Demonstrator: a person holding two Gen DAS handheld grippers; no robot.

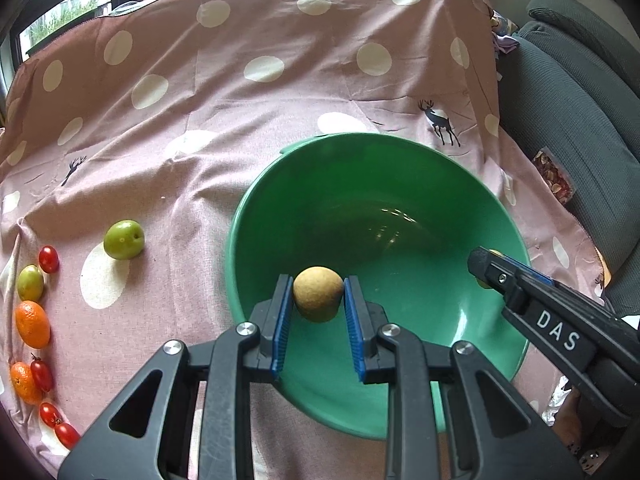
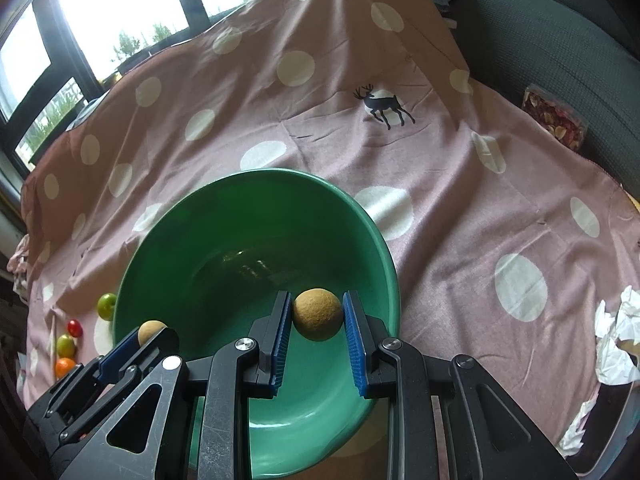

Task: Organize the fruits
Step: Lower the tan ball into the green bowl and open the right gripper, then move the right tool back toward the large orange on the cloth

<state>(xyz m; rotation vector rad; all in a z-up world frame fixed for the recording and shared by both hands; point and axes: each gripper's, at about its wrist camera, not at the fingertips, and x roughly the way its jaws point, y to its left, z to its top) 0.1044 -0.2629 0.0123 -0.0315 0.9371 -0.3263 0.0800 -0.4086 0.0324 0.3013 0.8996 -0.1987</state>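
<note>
My left gripper [image 1: 318, 294] is shut on a round tan fruit [image 1: 318, 298] and holds it over the near side of a green bowl [image 1: 400, 184]. My right gripper [image 2: 317, 314] is shut on a second tan fruit [image 2: 318, 314] over the same bowl [image 2: 240, 184]. Each gripper shows in the other's view: the right gripper [image 1: 486, 268] at the bowl's right rim, the left gripper [image 2: 148, 334] at the bowl's left rim with its fruit [image 2: 150, 329]. The bowl has no fruit lying in it.
On the pink dotted cloth [image 1: 240, 92] left of the bowl lie a green plum [image 1: 124, 239], a second green fruit [image 1: 30, 282], two oranges [image 1: 33, 324], and several cherry tomatoes [image 1: 49, 259]. A grey sofa [image 1: 580, 80] stands at right. Crumpled white paper [image 2: 616, 344] lies at right.
</note>
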